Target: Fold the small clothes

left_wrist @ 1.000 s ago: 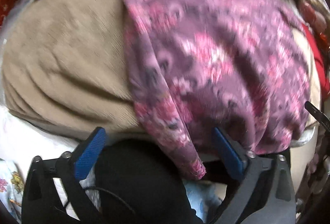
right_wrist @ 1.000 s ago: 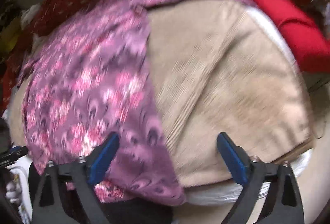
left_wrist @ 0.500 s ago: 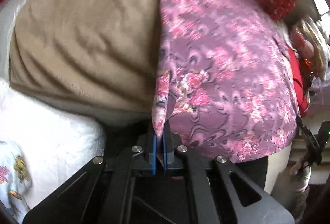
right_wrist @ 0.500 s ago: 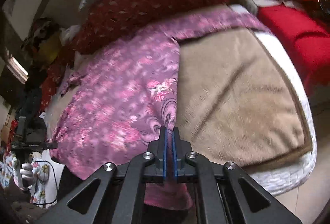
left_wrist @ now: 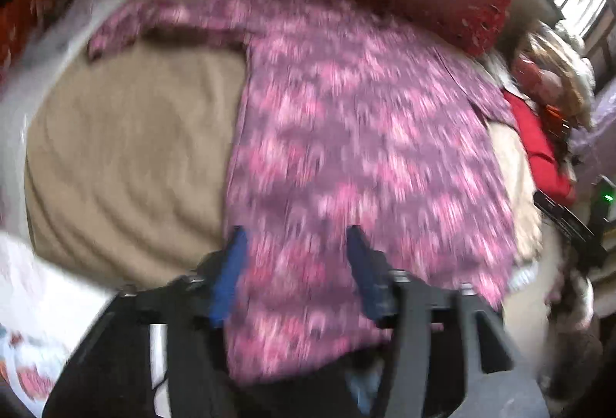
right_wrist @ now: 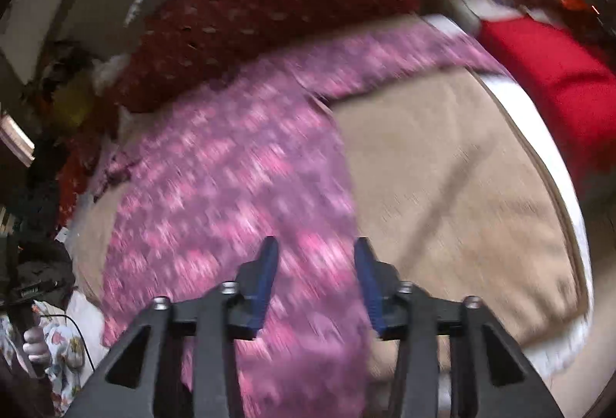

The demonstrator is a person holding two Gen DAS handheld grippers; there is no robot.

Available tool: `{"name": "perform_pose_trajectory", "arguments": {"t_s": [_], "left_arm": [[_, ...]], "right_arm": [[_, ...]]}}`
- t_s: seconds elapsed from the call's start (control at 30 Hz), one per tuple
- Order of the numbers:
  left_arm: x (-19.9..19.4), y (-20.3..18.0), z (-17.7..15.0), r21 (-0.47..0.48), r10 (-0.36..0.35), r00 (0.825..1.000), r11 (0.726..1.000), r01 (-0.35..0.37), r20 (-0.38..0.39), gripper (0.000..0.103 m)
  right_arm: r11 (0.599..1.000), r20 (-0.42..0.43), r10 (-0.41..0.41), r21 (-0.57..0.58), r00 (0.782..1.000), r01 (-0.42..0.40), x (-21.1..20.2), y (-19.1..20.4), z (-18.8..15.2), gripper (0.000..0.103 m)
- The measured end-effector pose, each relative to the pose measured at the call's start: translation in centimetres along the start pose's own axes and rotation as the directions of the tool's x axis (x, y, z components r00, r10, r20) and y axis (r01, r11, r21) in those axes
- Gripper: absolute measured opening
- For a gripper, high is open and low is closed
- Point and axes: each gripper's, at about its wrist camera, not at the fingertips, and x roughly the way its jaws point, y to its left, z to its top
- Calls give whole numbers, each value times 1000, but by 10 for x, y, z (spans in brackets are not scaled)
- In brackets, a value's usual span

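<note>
Sprawling pink-purple patterned garment [left_wrist: 346, 148], motion-blurred

Left claw [left_wrist: 294, 248] and right claw [right_wrist: 313, 260] point down, jaws opening, seemingly empty.

A tan blanket [left_wrist: 127, 163] was spread over the bed, with a white sheet edge [right_wrist: 539, 133] seen along its side. A dark red patterned pillow [right_wrist: 277, 5] was propped behind it. A bright red cushion [right_wrist: 554, 79] was laid at the far side. A white printed cloth [left_wrist: 27, 352] was seen at the lower corner, blurred.
</note>
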Motion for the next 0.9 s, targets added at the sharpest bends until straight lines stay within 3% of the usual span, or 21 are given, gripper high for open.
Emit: {"name": "perform_pose_trajectory", "arguments": {"t_s": [0.1, 0.2, 0.23, 0.3, 0.4, 0.47, 0.57, 0.67, 0.73, 0.77, 0.9], "left_arm": [[47, -15, 35, -1, 46, 998, 999, -46, -42, 54], [91, -22, 42, -6, 99, 987, 995, -101, -124, 54], [104, -22, 44, -7, 105, 981, 994, -107, -164, 54], [114, -21, 45, -13, 95, 977, 995, -100, -190, 54], [114, -20, 53, 4, 77, 981, 997, -78, -179, 54], [113, -16, 60, -6, 47, 982, 999, -49, -184, 54], [115, -9, 70, -35, 9, 980, 999, -16, -197, 54], [119, -7, 83, -52, -6, 979, 999, -4, -205, 54], [121, -8, 92, -53, -11, 979, 999, 0, -205, 54], [123, -10, 99, -47, -6, 979, 999, -4, -205, 54], [132, -22, 121, -44, -12, 981, 999, 4, -192, 54]], "right_arm": [[998, -34, -27, -56, 999, 25, 41, 17, 14, 43], [994, -196, -85, -77, 977, 71, 95, 11, 11, 38], [996, -209, -72, -68, 975, 59, 97, 5, 14, 36], [1000, -144, 10, 2, 990, -10, 80, -13, 35, 34], [974, 44, 1, 225, 999, -11, 42, -84, 84, 46], [896, 141, -74, 443, 987, 4, 25, -160, 111, 61], [728, 177, -158, 685, 971, -7, 24, -251, 123, 62], [571, 205, -172, 818, 964, -72, 45, -309, 126, 63], [520, 190, -140, 850, 972, -91, 69, -330, 134, 66], [505, 162, -149, 861, 976, -66, 80, -338, 141, 66], [456, 157, -96, 885, 983, -96, 118, -355, 148, 71]]}}
